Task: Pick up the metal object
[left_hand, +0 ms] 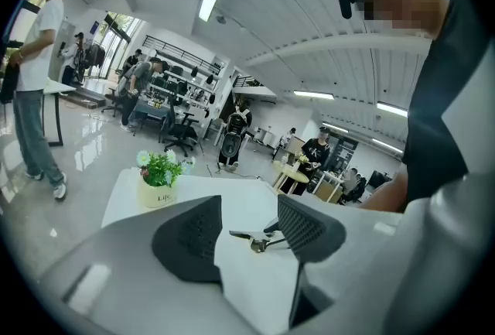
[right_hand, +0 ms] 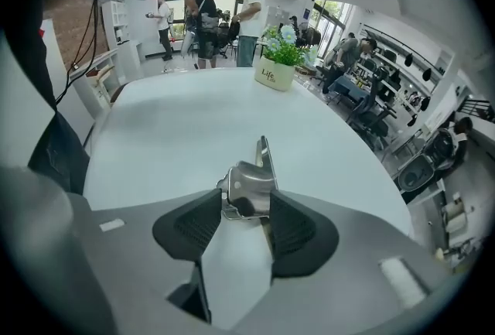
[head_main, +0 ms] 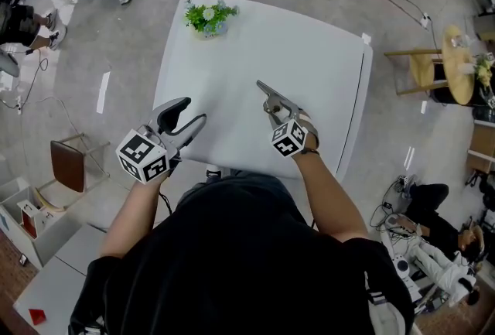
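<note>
— Black shirt (head_main: 232,248) fills the bottom of the head view, and both of the person's forearms reach out from it toward the white table (head_main: 309,55). What has the right gripper (head_main: 280,115) got?

— Its jaws are clamped on the metal object (head_main: 268,94), parted only by the width of the piece itself. The right gripper view shows the two dark pads pressed against the sides of the rounded, shiny body of the metal object (right_hand: 249,182). A flat strip of it sticks out ahead, past the jaw tips.

— And where does that put the metal object?

— Over the near half of the table, about the middle, in front of the person. Whether it touches the tabletop cannot be told.

— The left gripper (head_main: 193,111)?

— Jaws spread wide, nothing between them. It sits at the table's near left edge, well apart from the right gripper. Its own view shows bare tabletop in the gap, and the metal object (left_hand: 255,237) appears small beyond it, close to the right-hand pad.

— Anything else on the table?

— A small plant (head_main: 209,18) in a pale pot stands at the far left corner, well apart from both grippers.
</note>
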`<move>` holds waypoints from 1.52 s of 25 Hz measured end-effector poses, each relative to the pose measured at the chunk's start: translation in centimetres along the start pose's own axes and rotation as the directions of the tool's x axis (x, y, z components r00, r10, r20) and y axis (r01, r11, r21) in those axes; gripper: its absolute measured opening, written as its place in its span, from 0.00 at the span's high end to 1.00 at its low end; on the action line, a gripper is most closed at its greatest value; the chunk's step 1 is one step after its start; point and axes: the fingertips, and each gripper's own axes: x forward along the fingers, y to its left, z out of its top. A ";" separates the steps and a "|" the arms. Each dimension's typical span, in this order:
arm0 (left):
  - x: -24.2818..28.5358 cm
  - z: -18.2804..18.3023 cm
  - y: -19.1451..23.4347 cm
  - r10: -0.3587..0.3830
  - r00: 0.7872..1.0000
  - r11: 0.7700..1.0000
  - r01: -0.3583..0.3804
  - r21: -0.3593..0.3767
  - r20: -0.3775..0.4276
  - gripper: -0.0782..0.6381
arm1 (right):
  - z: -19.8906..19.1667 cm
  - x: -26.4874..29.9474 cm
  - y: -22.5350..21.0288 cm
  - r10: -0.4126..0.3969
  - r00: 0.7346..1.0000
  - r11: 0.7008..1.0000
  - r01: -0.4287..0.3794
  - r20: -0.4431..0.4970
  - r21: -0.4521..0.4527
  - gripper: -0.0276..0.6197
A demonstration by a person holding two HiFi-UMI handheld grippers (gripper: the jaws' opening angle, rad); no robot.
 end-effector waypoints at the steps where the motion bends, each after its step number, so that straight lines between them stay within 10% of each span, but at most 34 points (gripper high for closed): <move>1: 0.0 0.0 -0.1 0.000 1.000 1.000 0.000 0.000 0.000 0.59 | 0.0 0.0 0.0 0.000 1.000 1.000 0.000 0.001 0.000 0.64; 38: -1.0 0.3 -1.5 -0.014 1.000 1.000 0.014 0.012 0.004 0.59 | 0.3 0.0 0.6 -0.056 0.998 0.992 0.057 0.012 -0.111 0.80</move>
